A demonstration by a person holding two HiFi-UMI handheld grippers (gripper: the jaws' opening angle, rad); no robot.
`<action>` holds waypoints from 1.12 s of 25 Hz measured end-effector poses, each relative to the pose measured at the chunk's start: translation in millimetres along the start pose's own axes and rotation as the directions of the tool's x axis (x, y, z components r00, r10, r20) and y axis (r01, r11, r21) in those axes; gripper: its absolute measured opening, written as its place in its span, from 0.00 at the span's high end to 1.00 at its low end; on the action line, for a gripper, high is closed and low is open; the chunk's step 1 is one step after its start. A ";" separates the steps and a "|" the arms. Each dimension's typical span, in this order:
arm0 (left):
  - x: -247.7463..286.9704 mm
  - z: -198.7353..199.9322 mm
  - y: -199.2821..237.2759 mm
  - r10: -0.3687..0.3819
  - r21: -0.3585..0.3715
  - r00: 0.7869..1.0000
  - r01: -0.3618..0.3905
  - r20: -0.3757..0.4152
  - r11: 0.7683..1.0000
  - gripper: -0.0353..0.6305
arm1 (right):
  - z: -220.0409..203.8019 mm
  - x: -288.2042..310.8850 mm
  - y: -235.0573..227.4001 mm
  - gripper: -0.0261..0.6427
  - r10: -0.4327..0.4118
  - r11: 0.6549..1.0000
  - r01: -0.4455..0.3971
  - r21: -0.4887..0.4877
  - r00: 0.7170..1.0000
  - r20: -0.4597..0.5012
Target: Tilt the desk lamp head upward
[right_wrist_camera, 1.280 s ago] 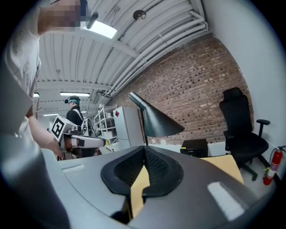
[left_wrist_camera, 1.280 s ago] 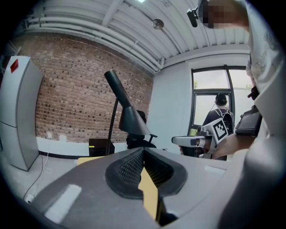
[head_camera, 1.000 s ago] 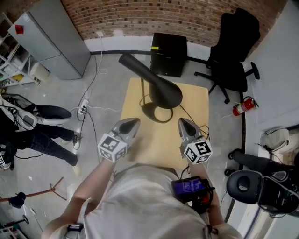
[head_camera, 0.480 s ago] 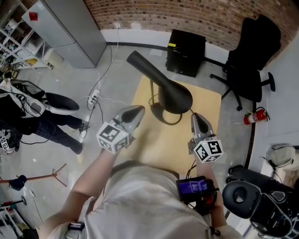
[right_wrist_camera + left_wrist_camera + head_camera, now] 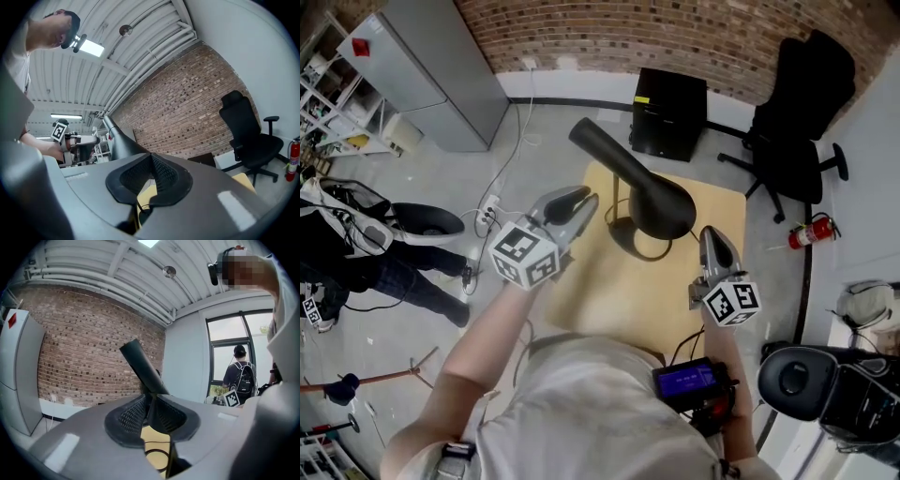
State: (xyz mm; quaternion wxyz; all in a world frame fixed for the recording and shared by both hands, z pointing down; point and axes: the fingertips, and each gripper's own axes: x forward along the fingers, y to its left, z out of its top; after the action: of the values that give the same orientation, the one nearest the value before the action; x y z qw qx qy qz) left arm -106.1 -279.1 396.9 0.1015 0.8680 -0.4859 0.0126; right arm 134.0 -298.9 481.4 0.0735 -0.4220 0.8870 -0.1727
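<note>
A black desk lamp (image 5: 652,192) stands on a small wooden table (image 5: 600,291). Its cone-shaped head slopes from a narrow end at the upper left down to a wide mouth over the ring base (image 5: 630,244). My left gripper (image 5: 581,200) hovers just left of the lamp head. Its jaws are opening by a narrow gap with nothing between them. In the left gripper view (image 5: 152,413) the lamp (image 5: 139,365) rises beyond the tips. My right gripper (image 5: 711,234) is shut and empty, just right of the wide mouth. The right gripper view (image 5: 151,169) shows the lamp (image 5: 118,138) to its left.
Beyond the table stand a black box (image 5: 668,112), a black office chair (image 5: 792,103) and a fire extinguisher (image 5: 811,232). A grey cabinet (image 5: 441,75) and a power strip with cords (image 5: 487,211) are at the left, near a person (image 5: 356,253).
My left gripper has moved up and closer to the lamp head, and its jaws have parted slightly. My right gripper has shifted a little to the right and stays shut.
</note>
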 end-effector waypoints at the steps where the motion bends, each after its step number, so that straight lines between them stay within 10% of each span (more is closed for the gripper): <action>1: 1.1 5.7 4.5 -0.009 -0.006 1.000 0.009 0.008 1.000 0.83 | 1.2 1.5 2.0 0.94 0.002 1.000 -0.002 0.001 1.000 -0.001; 11: 19.1 59.4 34.9 -0.080 -0.039 0.995 0.082 0.050 0.996 0.53 | 10.0 7.3 5.6 0.76 0.029 0.999 -0.030 0.037 1.000 0.011; 28: 52.7 113.9 35.3 -0.318 0.021 0.947 0.319 -0.042 0.947 0.49 | 8.2 27.3 18.5 0.60 0.089 0.991 -0.088 0.100 0.996 -0.007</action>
State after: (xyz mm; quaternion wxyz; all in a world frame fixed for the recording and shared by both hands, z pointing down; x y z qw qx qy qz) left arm -116.9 -362.8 297.5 0.0994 0.9360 -0.3371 0.0194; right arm 105.6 -311.2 467.4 0.0970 -0.3770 0.8955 -0.2156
